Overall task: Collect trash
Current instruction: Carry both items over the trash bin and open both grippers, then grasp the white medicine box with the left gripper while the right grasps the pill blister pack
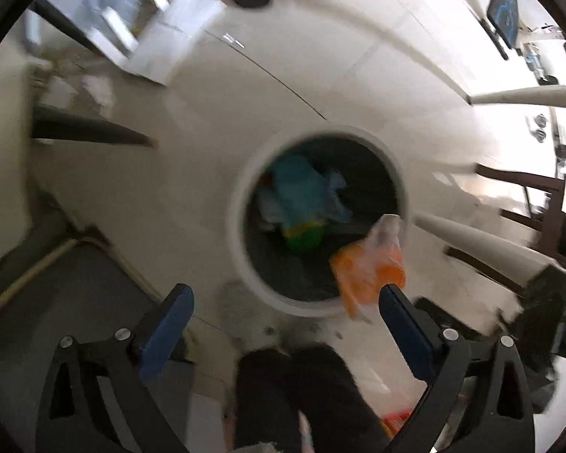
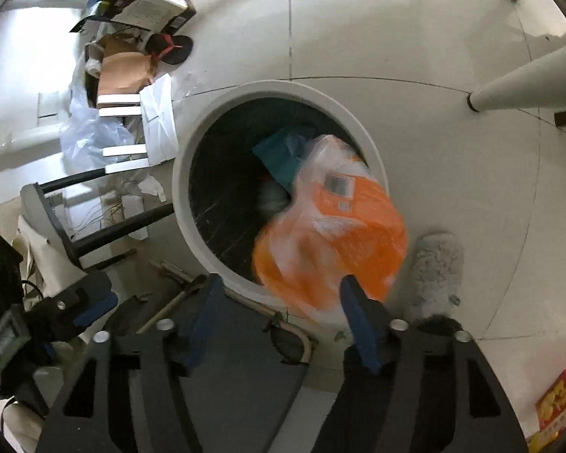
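Bin (image 2: 192, 204): I am looking down into its open round rim; bare floor on its far side.
Orange bag (image 2: 339, 234): lying blurred over the near rim.
Right gripper (image 2: 279, 294): jaws standing wide, clasping nothing.
Left gripper (image 1: 283, 302): gaping wide, empty.
Left view only: blue trash (image 1: 302, 185) showing inside the bin.

Glossy pale floor tiles (image 2: 415, 37) surround a smooth white plastic bin (image 2: 192, 204) lined with black film, centre frame; crinkled clear-and-orange plastic wrapper (image 2: 343, 226) at its rim, blurred.

Glossy white tiled floor (image 2: 415, 37), pale table legs (image 2: 524, 83), bright daylight.
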